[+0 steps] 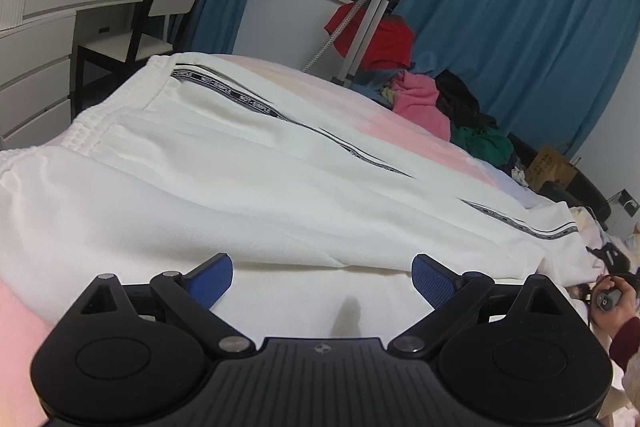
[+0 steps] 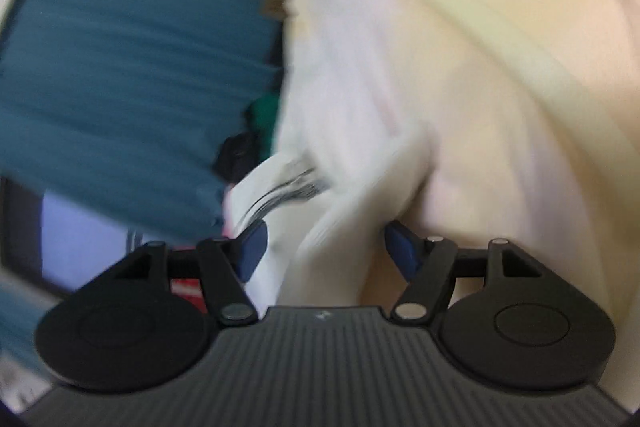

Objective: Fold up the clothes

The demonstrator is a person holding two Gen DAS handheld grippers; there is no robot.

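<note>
White trousers [image 1: 248, 179] with a black lettered side stripe [image 1: 240, 95] lie spread on the pastel bed sheet [image 1: 400, 115], waistband at the far left. My left gripper [image 1: 322, 277] hovers low over the near trouser leg, open, with nothing pinched between its blue pads [image 1: 216, 279]. The right wrist view is blurred. My right gripper [image 2: 326, 247] is open there, and a bunched white trouser end [image 2: 320, 211] with black stripes lies between its jaws, apart from the right-hand pad [image 2: 400, 247]. A hand [image 1: 614, 311] with a dark red sleeve shows at the right edge.
A chair [image 1: 160, 7] and a white drawer desk [image 1: 44, 39] stand beyond the bed's left side. A heap of pink, green, black and red clothes [image 1: 452, 99] lies at the far edge by a steamer stand [image 1: 372, 11]. Blue curtains [image 1: 520, 27] hang behind, with a cardboard box [image 1: 550, 167] below.
</note>
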